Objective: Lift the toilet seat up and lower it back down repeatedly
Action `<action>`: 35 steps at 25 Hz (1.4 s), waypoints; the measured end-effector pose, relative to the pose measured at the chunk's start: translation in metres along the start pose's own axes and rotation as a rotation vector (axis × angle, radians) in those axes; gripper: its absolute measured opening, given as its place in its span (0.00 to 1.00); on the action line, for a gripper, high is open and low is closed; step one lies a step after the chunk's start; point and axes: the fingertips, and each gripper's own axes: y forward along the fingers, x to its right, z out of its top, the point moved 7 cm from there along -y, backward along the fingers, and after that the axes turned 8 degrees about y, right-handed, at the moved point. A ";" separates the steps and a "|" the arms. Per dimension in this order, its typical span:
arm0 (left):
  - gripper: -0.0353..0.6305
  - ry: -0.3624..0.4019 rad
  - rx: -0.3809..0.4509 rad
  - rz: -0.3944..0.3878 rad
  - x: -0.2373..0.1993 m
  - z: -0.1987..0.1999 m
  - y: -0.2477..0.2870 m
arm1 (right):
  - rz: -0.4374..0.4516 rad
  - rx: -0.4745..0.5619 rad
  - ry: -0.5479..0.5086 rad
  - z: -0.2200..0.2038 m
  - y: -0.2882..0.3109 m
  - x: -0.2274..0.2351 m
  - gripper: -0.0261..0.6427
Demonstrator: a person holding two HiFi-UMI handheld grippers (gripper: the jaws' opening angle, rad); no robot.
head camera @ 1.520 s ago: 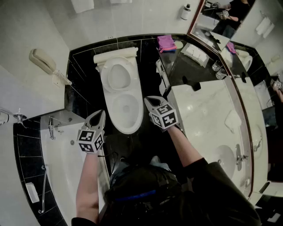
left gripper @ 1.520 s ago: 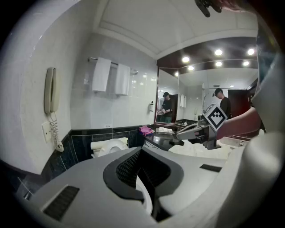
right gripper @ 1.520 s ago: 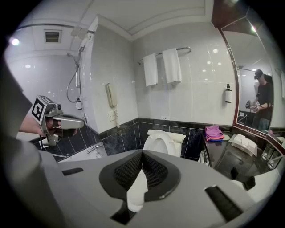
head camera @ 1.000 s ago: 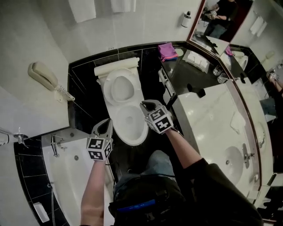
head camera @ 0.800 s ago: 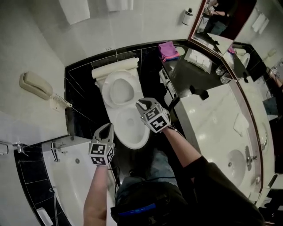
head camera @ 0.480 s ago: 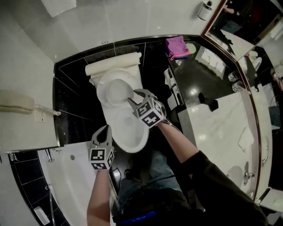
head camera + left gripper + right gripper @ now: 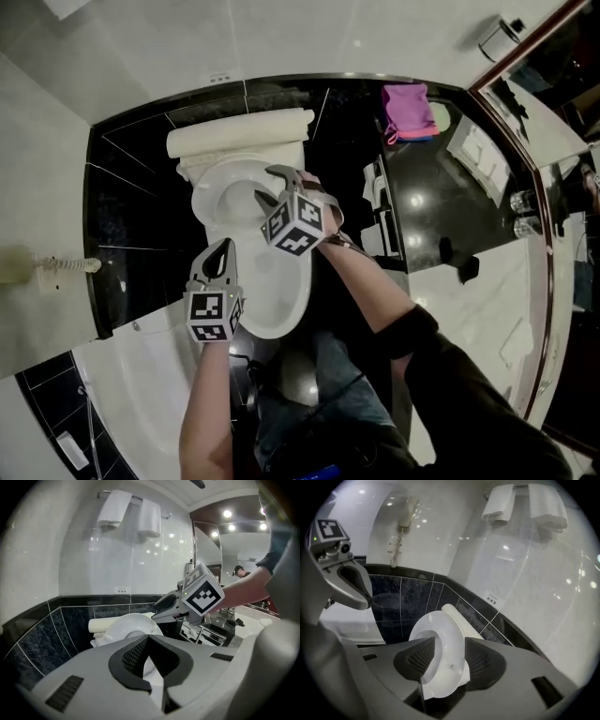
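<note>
We judge the step in hand to be taking hold of the raised toilet seat (image 7: 208, 202) so that we can lower it. The seat stands upright against the cistern (image 7: 239, 134). In the right gripper view its white rim (image 7: 449, 630) runs straight between the jaws of the right gripper (image 7: 450, 656). Those jaws stand wide and have just been opening. The rim is between them, but neither pad seems to press on it yet.

The left gripper (image 7: 222, 246) hangs with its jaws together on nothing. The bowl (image 7: 272, 291) lies just ahead of and below its tips.

To do this well, we should:
- slide the right jaws a little further over the rim, so both pads lie flat on the seat's two faces;
- close firmly near the free edge, well away from the hinge;
- swing the seat down along its own arc rather than pull it straight towards us;
- keep hold until the seat rests on the bowl, since glossy plastic may slip and slam;
- keep the left jaws off the bowl's rim, where the seat will land.

As for writing, a small wall plate (image 7: 491, 597) sits beyond the right jaws, but its print is too small to read. The marker cubes (image 7: 298, 223) carry only black-and-white squares. We see no brand on the toilet.
</note>
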 end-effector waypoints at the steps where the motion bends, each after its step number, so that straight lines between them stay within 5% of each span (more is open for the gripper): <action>1: 0.03 0.002 -0.005 0.007 -0.003 0.000 0.010 | -0.004 -0.004 -0.044 0.002 0.009 0.002 0.36; 13: 0.03 -0.049 -0.042 0.053 -0.020 -0.012 0.078 | 0.043 -0.028 -0.322 0.020 0.075 0.015 0.30; 18: 0.03 -0.058 -0.052 0.060 -0.021 -0.016 0.086 | 0.013 -0.029 -0.405 0.021 0.079 0.014 0.17; 35: 0.03 -0.071 -0.085 0.049 -0.005 -0.043 0.071 | -0.017 -0.004 -0.445 0.017 0.046 -0.018 0.16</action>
